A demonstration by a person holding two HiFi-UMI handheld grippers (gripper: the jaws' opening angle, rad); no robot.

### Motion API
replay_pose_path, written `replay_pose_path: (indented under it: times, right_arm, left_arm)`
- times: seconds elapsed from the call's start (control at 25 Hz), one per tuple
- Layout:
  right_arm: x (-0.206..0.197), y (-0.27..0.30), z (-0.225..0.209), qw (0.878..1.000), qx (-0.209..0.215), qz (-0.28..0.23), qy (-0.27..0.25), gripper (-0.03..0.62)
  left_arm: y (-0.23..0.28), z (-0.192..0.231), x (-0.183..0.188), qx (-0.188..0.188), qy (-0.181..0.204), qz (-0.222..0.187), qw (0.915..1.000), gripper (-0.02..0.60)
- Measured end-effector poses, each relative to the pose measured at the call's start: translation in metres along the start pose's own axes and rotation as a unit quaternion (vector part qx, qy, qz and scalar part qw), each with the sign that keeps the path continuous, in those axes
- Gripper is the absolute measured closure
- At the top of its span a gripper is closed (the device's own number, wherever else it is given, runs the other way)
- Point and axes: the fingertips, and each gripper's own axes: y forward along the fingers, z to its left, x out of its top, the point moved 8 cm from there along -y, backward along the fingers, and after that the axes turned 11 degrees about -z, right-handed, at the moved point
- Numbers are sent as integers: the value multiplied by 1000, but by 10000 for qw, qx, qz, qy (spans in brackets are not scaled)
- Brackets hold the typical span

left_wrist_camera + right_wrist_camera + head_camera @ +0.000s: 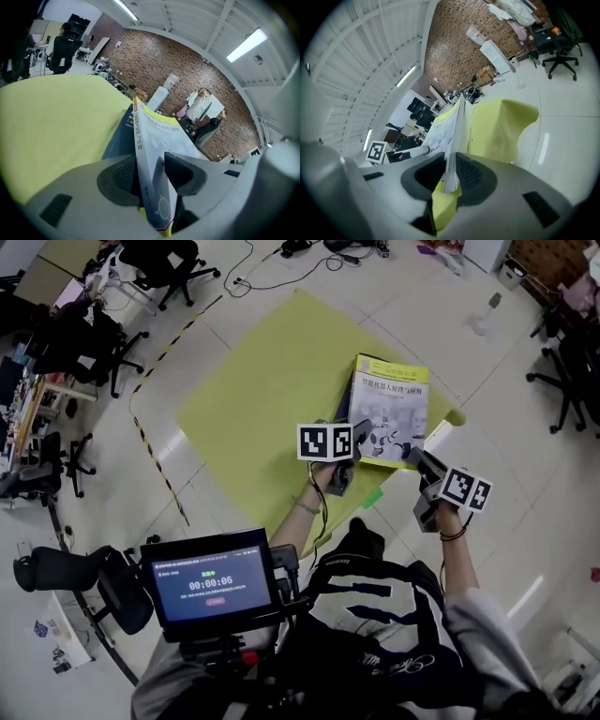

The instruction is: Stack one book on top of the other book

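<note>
A white book with a yellow band (392, 409) lies on the yellow-green cloth (262, 399), on top of a dark blue book (118, 136). My left gripper (359, 435) is at the white book's near left corner. The book's spine (140, 154) stands between its pads, and the right pad (180, 173) hangs a little off the cover, so the gripper (152, 171) is open. My right gripper (413, 458) is at the near right corner. In its own view the right gripper (450, 171) is shut on the thin edge of the white book (443, 129).
The yellow-green cloth covers a low table whose far right corner (520, 115) hangs over the pale floor. Office chairs (164, 263) and desks stand at the left and the back, and cables (281, 277) trail on the floor. Another chair (567, 371) stands at the right.
</note>
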Motion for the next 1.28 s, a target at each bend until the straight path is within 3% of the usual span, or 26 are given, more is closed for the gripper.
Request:
replay_pose_path:
  times: [0.12,0.24,0.32,0.4,0.64,0.92,1.12,1.28]
  right_arm:
    - [-2,1,-3,9999,-89,43,-68,520]
    - [0,0,-3,9999,-149,23,-78,520]
    - [1,-1,-3,9999,-109,-4,-127,517]
    - [1,-3,-4,9995,-99,-35,-300,509]
    - [1,-40,1,9874,-568,-251,-1458,499]
    - [-18,-132,32,9863,459,-368,-1540,499]
    - [-36,-213,37,9812,1152,-112,-1546,500]
    - [-57,-267,23,9761,1521,180,-1541,500]
  left_arm:
    - [-13,2,-3,410,44,-85,9991,414]
    - [-42,9,1,1068,454,-345,9926,414]
    - [-59,10,0,1040,426,-458,9926,414]
    - [-78,7,-4,910,166,-621,9938,414]
    - [-126,-30,-35,695,-422,-1142,9901,414]
    - [-174,-120,-91,184,-570,-1622,9849,416]
    - [-190,-196,-141,134,-736,-1970,9775,422]
    - [-203,-244,-196,470,-769,-2117,9732,531]
